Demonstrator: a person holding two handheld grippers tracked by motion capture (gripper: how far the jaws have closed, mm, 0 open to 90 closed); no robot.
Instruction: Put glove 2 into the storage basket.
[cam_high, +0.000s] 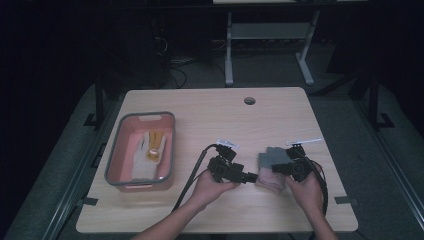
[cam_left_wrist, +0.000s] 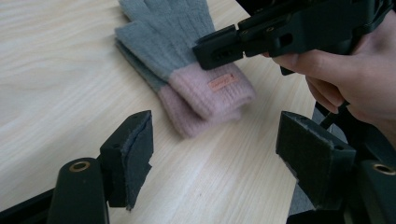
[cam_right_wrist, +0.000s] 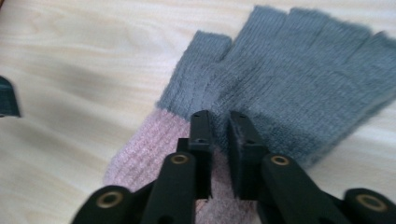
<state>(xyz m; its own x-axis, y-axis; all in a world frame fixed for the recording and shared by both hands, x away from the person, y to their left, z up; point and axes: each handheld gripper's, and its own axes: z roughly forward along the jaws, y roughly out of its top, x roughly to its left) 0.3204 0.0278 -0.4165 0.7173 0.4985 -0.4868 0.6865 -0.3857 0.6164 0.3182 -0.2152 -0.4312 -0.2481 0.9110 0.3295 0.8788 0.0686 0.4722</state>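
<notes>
While both tongs hover at gloves (cam_high: 272, 167) on a pale wooden table (cam_high: 210, 115), left (cam_left_wrist: 215, 154) gapes, right (cam_right_wrist: 219, 126) narrow.

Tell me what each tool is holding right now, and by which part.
Nothing is held. The left tool stands open over bare table; the right tool hovers, jaws slightly parted, above the stacked grey-and-pink knitted gloves.

No text can be read anywhere. The pink cuff of the upper knitted glove (cam_left_wrist: 187, 60) carries a small orange sewn-on label (cam_left_wrist: 222, 82) with what seems to be a line of lettering, too small and blurred to make out.
</notes>
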